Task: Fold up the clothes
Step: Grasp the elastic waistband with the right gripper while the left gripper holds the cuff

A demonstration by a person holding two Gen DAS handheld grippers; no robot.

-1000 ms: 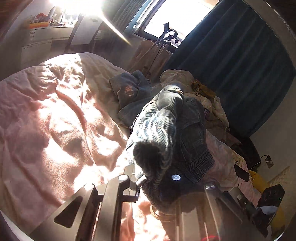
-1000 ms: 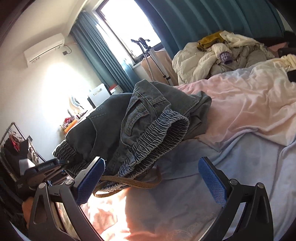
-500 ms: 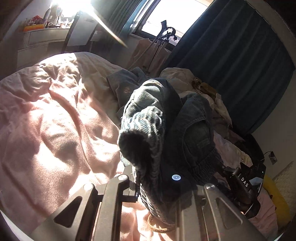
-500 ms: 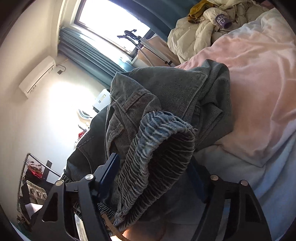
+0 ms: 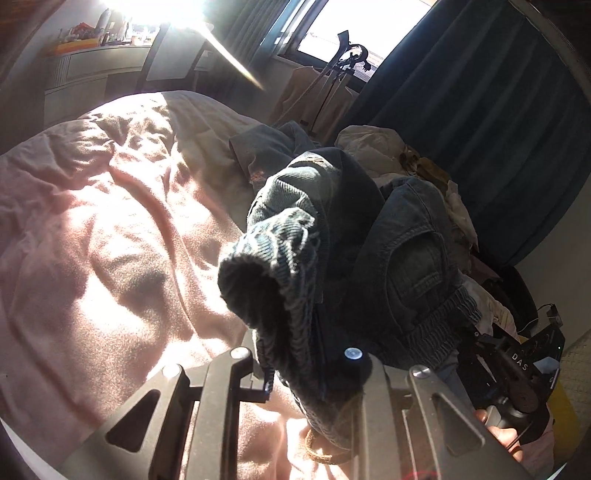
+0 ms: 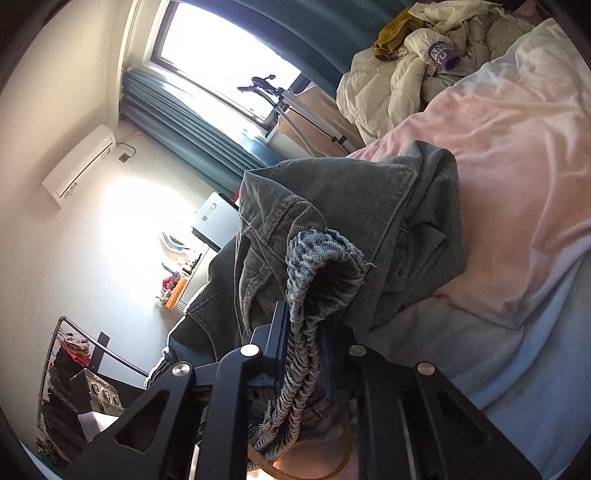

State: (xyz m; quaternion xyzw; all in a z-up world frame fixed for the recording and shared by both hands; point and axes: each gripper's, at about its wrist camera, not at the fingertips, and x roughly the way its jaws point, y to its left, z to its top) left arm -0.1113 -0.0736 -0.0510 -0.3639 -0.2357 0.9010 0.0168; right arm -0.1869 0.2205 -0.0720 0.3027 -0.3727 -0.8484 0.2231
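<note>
- A second ago the right tool [image 6: 303, 354] stood wide apart beside the denim trousers [image 6: 332, 206]; half a second ago it was narrowing round the elastic waistband [image 6: 321, 266], and it is now pinched tight on that band.
- The left tool [image 5: 314, 373] has stayed clamped on the same garment through all three moments, gripping another stretch of the gathered waistband [image 5: 273, 266].
- The trousers have risen from slumped on the bed to bunched up between the two tools, and the right wrist view has rolled so that the room looks tilted.
- The trousers are lifted at the waistband, the rest draping down onto the pink duvet [image 5: 92, 229].
- Counted: one pair of denim trousers held, two tools, both closed on it.
- One other dark blue garment [image 5: 266, 147] lies on the bed beyond the trousers.
- One heap of pale clothes [image 6: 424, 55] sits at the far side of the bed, with a mustard yellow piece [image 6: 393, 33] in it.
- One brown cord [image 5: 317, 450] hangs looped under the waistband.
- A wire rack [image 6: 66, 354] in the room's corner holds some clothes; how many cannot be told.
</note>
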